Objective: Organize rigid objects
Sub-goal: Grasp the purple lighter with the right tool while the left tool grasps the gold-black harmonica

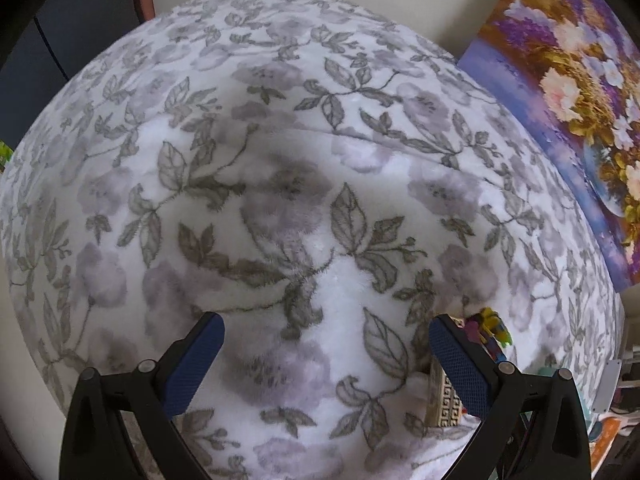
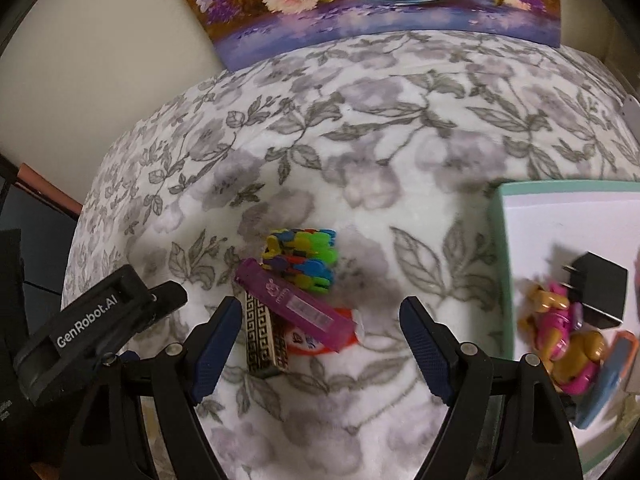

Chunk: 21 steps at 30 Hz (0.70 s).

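Over on the left, the left gripper (image 1: 326, 364) hangs above bare floral blanket (image 1: 280, 160), fingers wide apart, nothing between them. Just past its right finger you catch the edge of the little pile: a patterned box (image 1: 442, 404) and a bit of the colourful toy (image 1: 490, 330).

Moving across, the right gripper (image 2: 320, 344) is also spread wide and empty, and it's lined up right over that pile. There's the purple stick-shaped case (image 2: 296, 304) lying diagonally on top, across the black-and-gold patterned box (image 2: 260, 332), with the multicoloured clip toy (image 2: 304, 260) touching its far end and something red and white (image 2: 316, 340) tucked underneath.

Looks to me like the purple case is the pick. It sits slantwise to the jaws, so I'd turn the wrist to close across its narrow width, near the middle, and lift straight up so it doesn't drag the box along. That plush blanket gives, so don't press down hard.

Far right, the teal-rimmed tray (image 2: 504, 240) already holds a black plug adapter (image 2: 600, 288) and a pink and tan figure (image 2: 568, 340). There's bare white floor at its far side; set the case there.
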Each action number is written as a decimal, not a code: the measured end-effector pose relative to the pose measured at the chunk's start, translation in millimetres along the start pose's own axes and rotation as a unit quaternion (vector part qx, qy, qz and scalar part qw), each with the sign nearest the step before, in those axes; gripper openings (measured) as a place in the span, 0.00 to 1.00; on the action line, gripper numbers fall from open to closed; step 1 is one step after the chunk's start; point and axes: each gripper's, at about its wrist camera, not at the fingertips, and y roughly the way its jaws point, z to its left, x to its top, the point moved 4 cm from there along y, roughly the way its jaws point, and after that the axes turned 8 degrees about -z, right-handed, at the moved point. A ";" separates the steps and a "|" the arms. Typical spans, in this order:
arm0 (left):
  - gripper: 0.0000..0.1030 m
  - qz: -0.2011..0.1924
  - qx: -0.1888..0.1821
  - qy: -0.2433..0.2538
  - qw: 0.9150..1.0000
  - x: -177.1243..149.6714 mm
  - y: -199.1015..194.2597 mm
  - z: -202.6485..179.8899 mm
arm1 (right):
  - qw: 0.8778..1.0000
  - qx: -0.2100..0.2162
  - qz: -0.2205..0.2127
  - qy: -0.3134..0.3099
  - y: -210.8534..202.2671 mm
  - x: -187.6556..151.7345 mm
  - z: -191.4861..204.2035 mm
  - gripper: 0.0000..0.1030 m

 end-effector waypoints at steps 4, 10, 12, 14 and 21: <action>1.00 0.008 0.003 -0.009 1.000 1.2 9.1 6.5 | 1.000 0.007 0.000 -0.003 8.7 2.0 5.1 0.79; 1.00 0.012 0.003 -0.030 0.999 4.3 12.2 21.6 | 1.000 0.003 0.003 0.000 22.0 1.0 7.2 0.79; 1.00 0.011 0.003 -0.040 0.999 5.7 11.6 27.1 | 1.000 0.003 0.002 0.002 24.2 0.1 6.7 0.76; 1.00 0.011 0.002 -0.043 0.999 6.4 10.6 29.5 | 1.000 0.012 0.002 0.005 25.1 0.0 7.2 0.68; 1.00 0.019 -0.012 -0.033 0.999 3.2 11.8 21.3 | 1.000 0.025 0.007 0.009 21.6 0.5 4.8 0.40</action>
